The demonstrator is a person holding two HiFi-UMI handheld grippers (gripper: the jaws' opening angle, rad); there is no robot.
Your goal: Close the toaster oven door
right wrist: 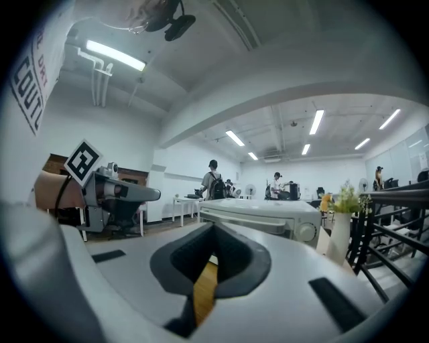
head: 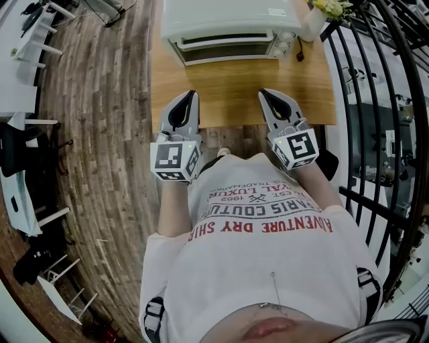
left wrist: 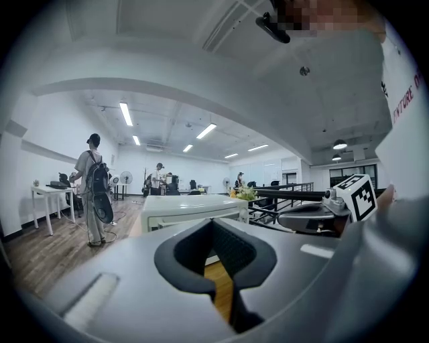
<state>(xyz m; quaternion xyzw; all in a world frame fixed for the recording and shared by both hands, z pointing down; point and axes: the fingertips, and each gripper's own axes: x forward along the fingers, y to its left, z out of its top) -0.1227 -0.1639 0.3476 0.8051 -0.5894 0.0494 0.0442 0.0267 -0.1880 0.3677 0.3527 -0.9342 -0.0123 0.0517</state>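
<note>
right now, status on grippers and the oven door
Left gripper and right gripper shut, empty, above table near edge. Toaster oven at far end, door looks upright. Nothing between them; vase beside oven.

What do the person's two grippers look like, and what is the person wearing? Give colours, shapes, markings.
The left gripper and right gripper are pale grey tapered shells with black pads lining the jaws. Each carries a white cube with black square markers. The person wears a white short-sleeved T-shirt printed with red and dark lettering.
</note>
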